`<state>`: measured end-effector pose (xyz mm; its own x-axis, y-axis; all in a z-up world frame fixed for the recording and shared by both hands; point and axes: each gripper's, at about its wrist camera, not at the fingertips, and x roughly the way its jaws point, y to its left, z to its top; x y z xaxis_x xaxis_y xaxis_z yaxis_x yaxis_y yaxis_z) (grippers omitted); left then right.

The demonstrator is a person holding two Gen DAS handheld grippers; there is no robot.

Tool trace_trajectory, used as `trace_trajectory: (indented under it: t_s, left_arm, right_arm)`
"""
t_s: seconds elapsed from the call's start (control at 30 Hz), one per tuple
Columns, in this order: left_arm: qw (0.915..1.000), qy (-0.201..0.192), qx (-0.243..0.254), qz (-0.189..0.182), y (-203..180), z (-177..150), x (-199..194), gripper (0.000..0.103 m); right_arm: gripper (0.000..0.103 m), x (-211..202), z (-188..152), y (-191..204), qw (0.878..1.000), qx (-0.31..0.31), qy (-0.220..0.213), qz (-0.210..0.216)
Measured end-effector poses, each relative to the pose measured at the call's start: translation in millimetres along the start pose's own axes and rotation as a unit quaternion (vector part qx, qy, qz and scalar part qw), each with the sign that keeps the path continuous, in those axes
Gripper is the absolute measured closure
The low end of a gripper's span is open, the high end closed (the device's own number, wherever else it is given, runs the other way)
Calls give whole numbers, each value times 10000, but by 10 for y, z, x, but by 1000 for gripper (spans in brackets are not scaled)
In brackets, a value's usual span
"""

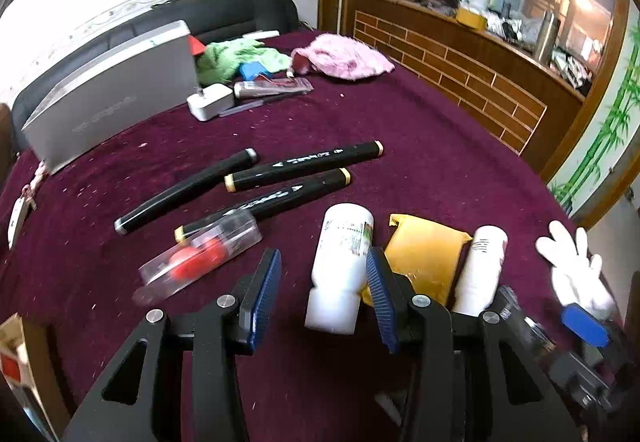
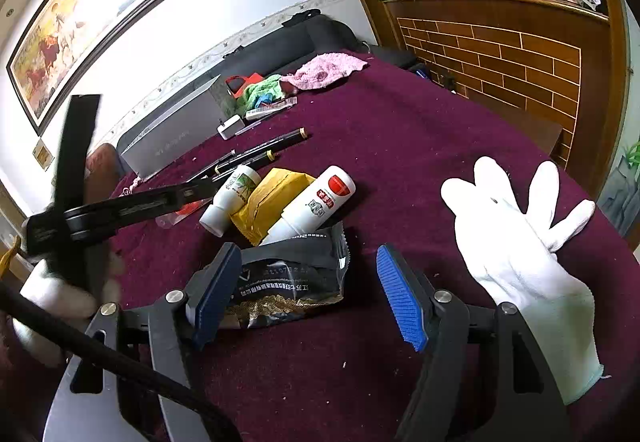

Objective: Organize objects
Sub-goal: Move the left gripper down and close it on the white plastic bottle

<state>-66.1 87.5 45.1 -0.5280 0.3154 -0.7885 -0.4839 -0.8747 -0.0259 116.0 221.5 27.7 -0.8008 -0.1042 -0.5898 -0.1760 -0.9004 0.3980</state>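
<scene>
Left wrist view: the left hand-held gripper (image 1: 324,294) is held partly spread, nothing pinched, a white bottle (image 1: 342,266) just beyond. The right hand-held gripper (image 2: 308,292) is spread wide, a dark foil packet (image 2: 292,282) lying unpinched between its pads on the maroon bench (image 2: 400,146).

The worktop (image 1: 420,130) is covered in dark maroon cloth flecked with pale crumbs. Just ahead of the left fingers (image 1: 264,294) lie a white bottle (image 1: 344,262), a yellow packet (image 1: 424,258) and a second white bottle (image 1: 480,270), side by side and touching. To their left lies a clear case with a red thing inside (image 1: 200,254), and beyond it three black markers (image 1: 304,166). Between the right fingers (image 2: 400,294) lies a dark foil pouch (image 2: 288,278). Farther off lie a grey box (image 1: 112,98), a green cloth (image 1: 236,58) and a pink cloth (image 1: 344,56).
</scene>
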Motion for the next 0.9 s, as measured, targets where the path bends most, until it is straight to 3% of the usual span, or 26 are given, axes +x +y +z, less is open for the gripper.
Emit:
trace_trajectory:
  t_s: [0.27, 0.43, 0.5, 0.67, 0.9]
  left_arm:
    - [9998, 35, 164, 136, -35, 55, 214, 65]
    - [9987, 360, 298, 198, -75, 15, 406, 65]
    - [9992, 326, 201, 113, -76, -4, 390, 74]
    - [9994, 282, 117, 136, -63, -38, 336, 74]
    - [9998, 49, 19, 196, 22, -195, -84, 74]
  right_arm:
    - [33, 15, -4, -11, 10000, 11, 46, 22]
    - [33, 16, -5, -3, 10000, 14, 50, 19]
    - [33, 13, -6, -6, 10000, 19, 57, 13]
    - [33, 51, -7, -11, 9999, 24, 156, -35]
    - [33, 56, -3, -45, 9998, 96, 155, -57]
